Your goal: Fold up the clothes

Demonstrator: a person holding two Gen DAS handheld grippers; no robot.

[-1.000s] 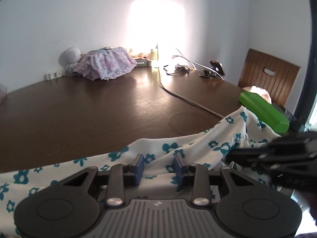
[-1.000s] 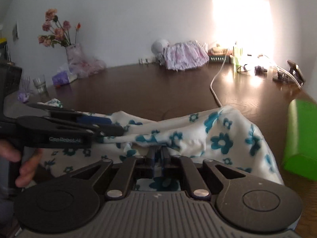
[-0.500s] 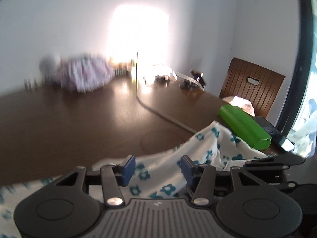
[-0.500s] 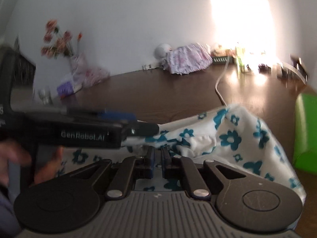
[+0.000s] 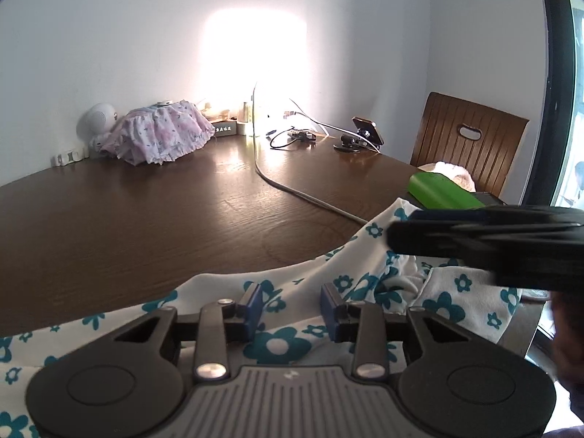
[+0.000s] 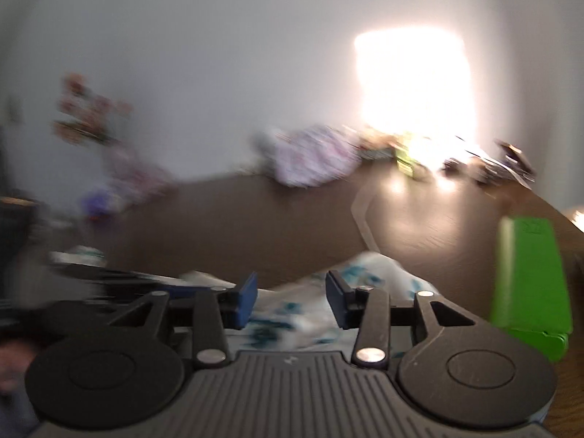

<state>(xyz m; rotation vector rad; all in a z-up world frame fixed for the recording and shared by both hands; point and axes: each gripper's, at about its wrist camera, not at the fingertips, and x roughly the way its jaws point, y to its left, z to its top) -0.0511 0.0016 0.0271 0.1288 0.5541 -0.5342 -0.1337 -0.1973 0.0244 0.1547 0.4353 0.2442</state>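
A white garment with teal flowers point(image 5: 368, 284) lies crumpled along the near edge of the brown table point(image 5: 146, 219). My left gripper point(image 5: 291, 306) hovers over it. Its blue pads stand apart and are closing, with a fold of cloth lying between them, not pressed. My right gripper point(image 6: 292, 297) is opening over the same garment point(image 6: 368, 277), with cloth below the gap and its pads clear of it. In the left wrist view the right gripper's black body point(image 5: 485, 241) crosses above the garment's right end. The right wrist view is blurred, with the left gripper point(image 6: 127, 281) at its left.
A green box point(image 5: 445, 193) point(image 6: 529, 277) lies just right of the garment. A white cable point(image 5: 292, 189) runs across the table. A pink frilly garment point(image 5: 160, 138), a phone stand point(image 5: 361, 137) and small items line the back. A wooden chair point(image 5: 471, 146) stands at the right.
My right gripper has let go of the flowered garment and its jaws have spread apart. It has also swung, which blurs its view. The left jaws widened, then narrowed a little.
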